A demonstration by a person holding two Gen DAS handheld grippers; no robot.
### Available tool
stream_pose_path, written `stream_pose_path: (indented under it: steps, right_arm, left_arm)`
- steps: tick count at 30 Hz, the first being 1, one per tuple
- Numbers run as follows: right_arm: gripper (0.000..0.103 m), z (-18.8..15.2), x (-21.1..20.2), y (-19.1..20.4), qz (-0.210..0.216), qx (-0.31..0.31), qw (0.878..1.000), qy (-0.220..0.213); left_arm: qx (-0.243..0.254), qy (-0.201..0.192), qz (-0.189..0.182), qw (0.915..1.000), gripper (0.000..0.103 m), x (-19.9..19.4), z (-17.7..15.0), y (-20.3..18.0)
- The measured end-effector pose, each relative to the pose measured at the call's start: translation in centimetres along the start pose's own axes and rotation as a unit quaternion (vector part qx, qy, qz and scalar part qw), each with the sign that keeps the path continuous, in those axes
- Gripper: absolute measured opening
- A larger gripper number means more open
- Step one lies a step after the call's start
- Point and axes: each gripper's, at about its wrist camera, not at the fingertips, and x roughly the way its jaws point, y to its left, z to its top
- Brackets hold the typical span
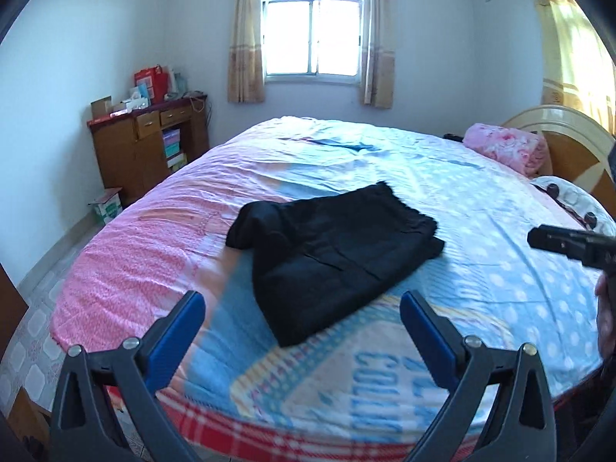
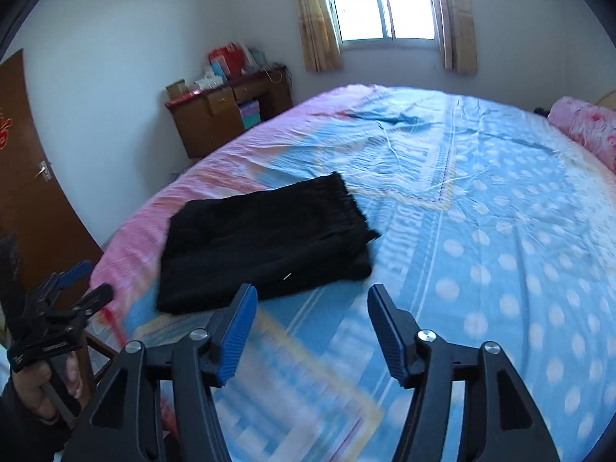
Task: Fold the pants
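both grippers, left gripper and right gripper, open, empty

The pants are plain black, the bed sheet is pink-striped and blue with white dots, the rolled blanket pink-flowered, and the fingers blue-padded.
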Motion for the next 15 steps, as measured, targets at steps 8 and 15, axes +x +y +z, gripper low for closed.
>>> stream_pose_path:
  steps: [8,15]
  right_arm:
    - [0.063,-3.2,-4.2,3.0,-0.019,-0.002,0.999,-0.034]
    - [0.064,-3.6,-6.2,4.2,-0.033,0.0,0.998,-0.053]
  left_arm:
    - [0.006,-0.011,-0.028,0.9995,0.103,-2.2,-0.7,-1.8]
    - [0.009,-0.02,-0.042,0.9989,0.103,-3.9,-0.6,-2.5]
